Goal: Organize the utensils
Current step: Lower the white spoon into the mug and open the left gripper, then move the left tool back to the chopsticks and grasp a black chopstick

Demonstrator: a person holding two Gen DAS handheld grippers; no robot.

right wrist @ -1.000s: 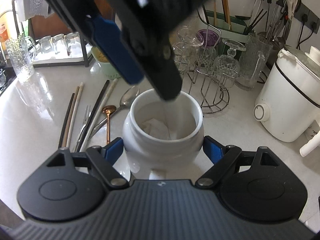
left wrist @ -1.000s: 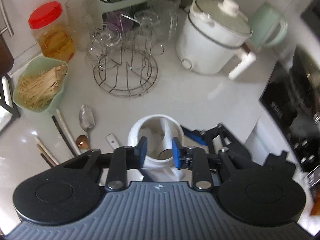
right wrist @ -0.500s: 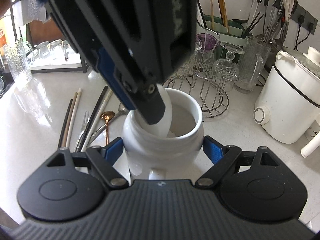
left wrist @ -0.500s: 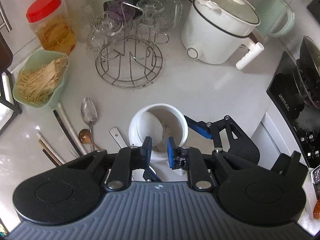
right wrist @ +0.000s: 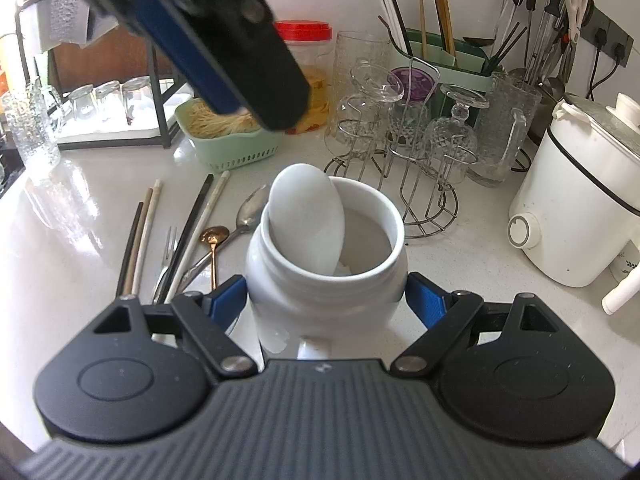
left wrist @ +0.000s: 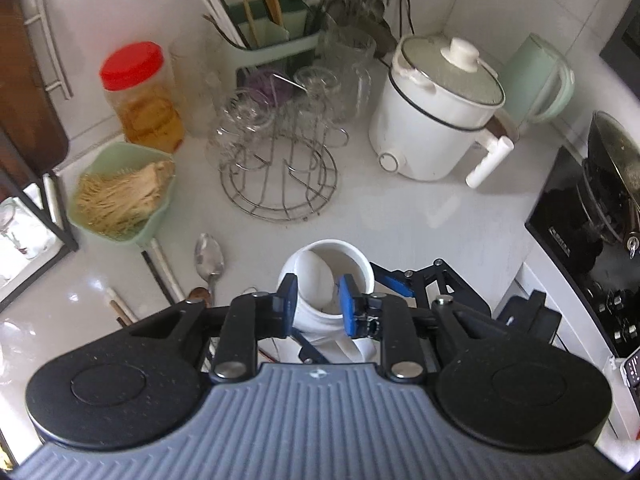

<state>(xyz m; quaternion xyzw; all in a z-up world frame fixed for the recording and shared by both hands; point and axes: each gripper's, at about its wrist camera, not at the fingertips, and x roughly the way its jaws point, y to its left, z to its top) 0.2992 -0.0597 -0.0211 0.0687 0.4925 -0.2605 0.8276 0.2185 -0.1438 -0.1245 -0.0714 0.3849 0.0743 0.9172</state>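
My right gripper (right wrist: 326, 304) is shut on the belly of a white ceramic jar (right wrist: 384, 216), which stands on the counter. A white spoon (right wrist: 306, 220) leans inside the jar, its bowl sticking up over the left rim. My left gripper (left wrist: 318, 300) hangs above the jar (left wrist: 360, 268) with its jaws opening and nothing between them; the spoon (left wrist: 316, 276) lies free below. Its blue-padded fingers (right wrist: 224, 52) cross the top of the right wrist view. Left of the jar lie chopsticks (right wrist: 192, 232), a fork (right wrist: 168, 248), a copper spoon (right wrist: 214, 240) and a silver spoon (right wrist: 250, 208).
Behind the jar are a green basket of noodles (right wrist: 232, 148), a wire rack of glasses (right wrist: 400, 140), a red-lidded jar (right wrist: 308, 40) and a green utensil holder (right wrist: 440, 60). A white cooker (right wrist: 572, 208) stands right. A black stove (left wrist: 580, 232) borders the counter's right edge.
The left gripper has let go of the white spoon, risen away from the jar and widened its jaws. The spoon now leans in the jar. The right gripper and the jar stayed still.
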